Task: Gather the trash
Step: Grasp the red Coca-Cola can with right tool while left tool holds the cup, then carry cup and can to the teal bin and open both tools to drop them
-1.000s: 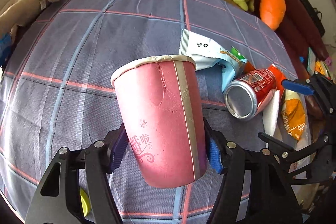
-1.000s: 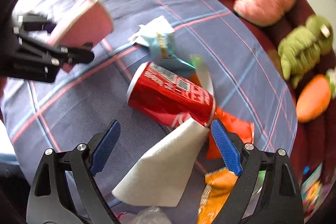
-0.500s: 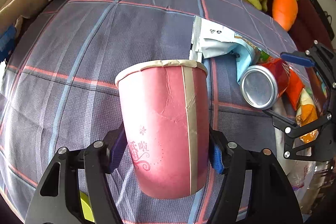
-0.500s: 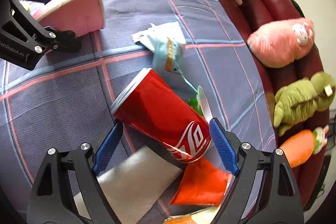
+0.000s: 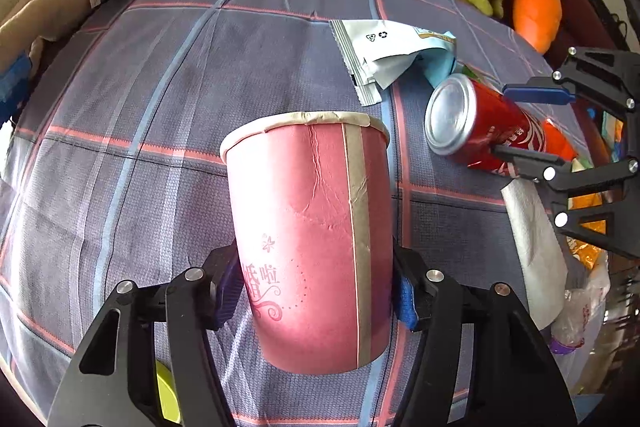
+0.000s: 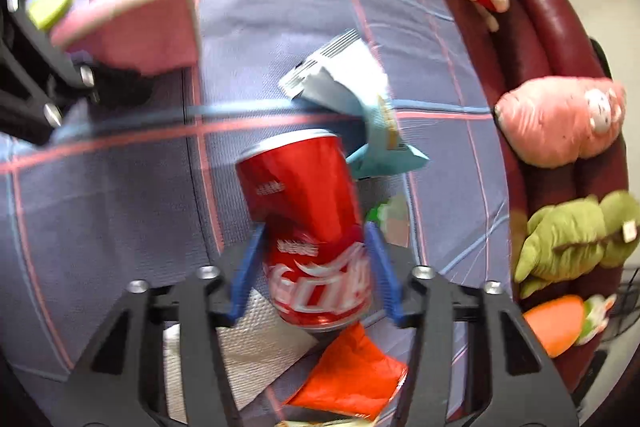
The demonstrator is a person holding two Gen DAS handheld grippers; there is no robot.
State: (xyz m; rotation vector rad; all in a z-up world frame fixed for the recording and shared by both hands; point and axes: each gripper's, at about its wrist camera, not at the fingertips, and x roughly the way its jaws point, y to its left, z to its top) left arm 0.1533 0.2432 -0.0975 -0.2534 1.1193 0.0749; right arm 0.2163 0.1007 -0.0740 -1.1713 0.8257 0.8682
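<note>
A pink paper cup (image 5: pixel 312 227) with a white rim is held tilted above the plaid cloth. My left gripper (image 5: pixel 316 291) is shut on its lower half, and its jaws squeeze slightly closer. A red soda can (image 6: pixel 308 195) lies on its side among wrappers, silver end toward the cup. My right gripper (image 6: pixel 314 267) straddles the can's body. Its jaws are closing, and both blue pads (image 6: pixel 248 267) touch the can's sides. In the left wrist view the right gripper (image 5: pixel 516 123) shows at the right edge, around the can (image 5: pixel 476 127).
A blue-and-white snack wrapper (image 5: pixel 392 51) lies just beyond the can. A white napkin (image 5: pixel 532 247) and an orange wrapper (image 6: pixel 352 375) lie under and behind it. Plush toys (image 6: pixel 560 123) line the dark red sofa back (image 6: pixel 552 39). The plaid cloth (image 5: pixel 160 107) left of the cup is bare.
The right gripper rolled until the can lay lengthwise between its fingers, and the jaws closed from wide apart onto the can. The left gripper kept its hold on the cup.
</note>
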